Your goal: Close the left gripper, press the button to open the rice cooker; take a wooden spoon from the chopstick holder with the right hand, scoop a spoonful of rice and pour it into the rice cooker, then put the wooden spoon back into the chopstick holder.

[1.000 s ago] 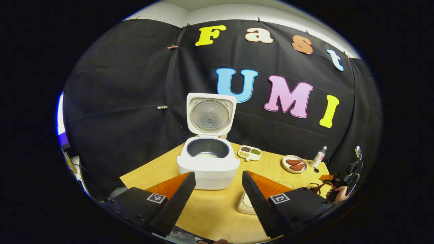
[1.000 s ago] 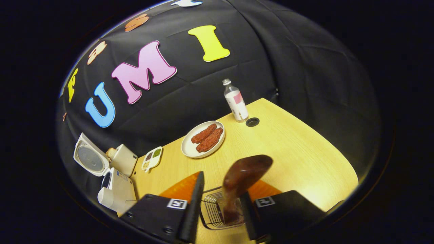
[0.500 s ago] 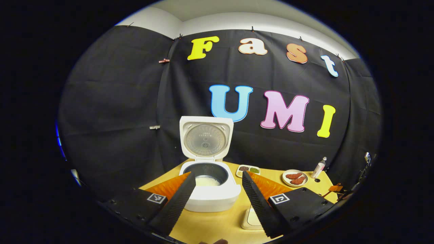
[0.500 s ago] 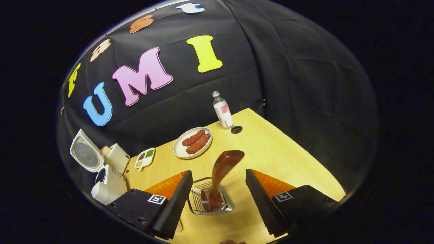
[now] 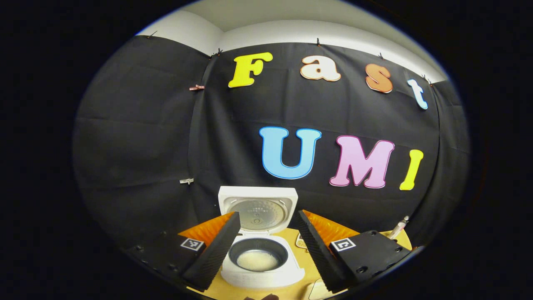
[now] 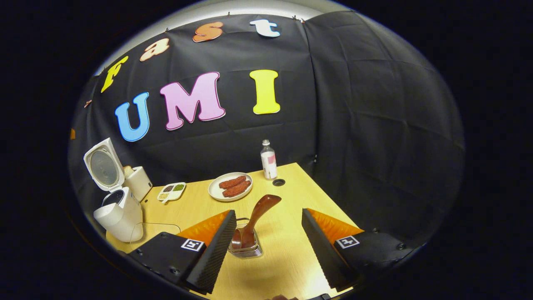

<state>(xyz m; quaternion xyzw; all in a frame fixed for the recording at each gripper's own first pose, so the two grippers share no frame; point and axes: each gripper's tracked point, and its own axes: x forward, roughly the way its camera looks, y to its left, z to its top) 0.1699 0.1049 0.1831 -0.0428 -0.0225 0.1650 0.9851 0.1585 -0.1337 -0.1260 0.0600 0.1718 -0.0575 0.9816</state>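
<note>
Now both hand-held grippers wide open, empty; wooden spoon point(image 6: 255, 218) in chopstick holder point(image 6: 246, 250).

Wooden spoon point(image 6: 255, 218) upright in chopstick holder point(image 6: 245, 249), between parted jaws.

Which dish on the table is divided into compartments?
The small white tray beside the rice cooker. The round plate near the bottle is undivided and holds reddish pieces.

Both views toward rice cooker point(image 5: 261, 250)
</note>
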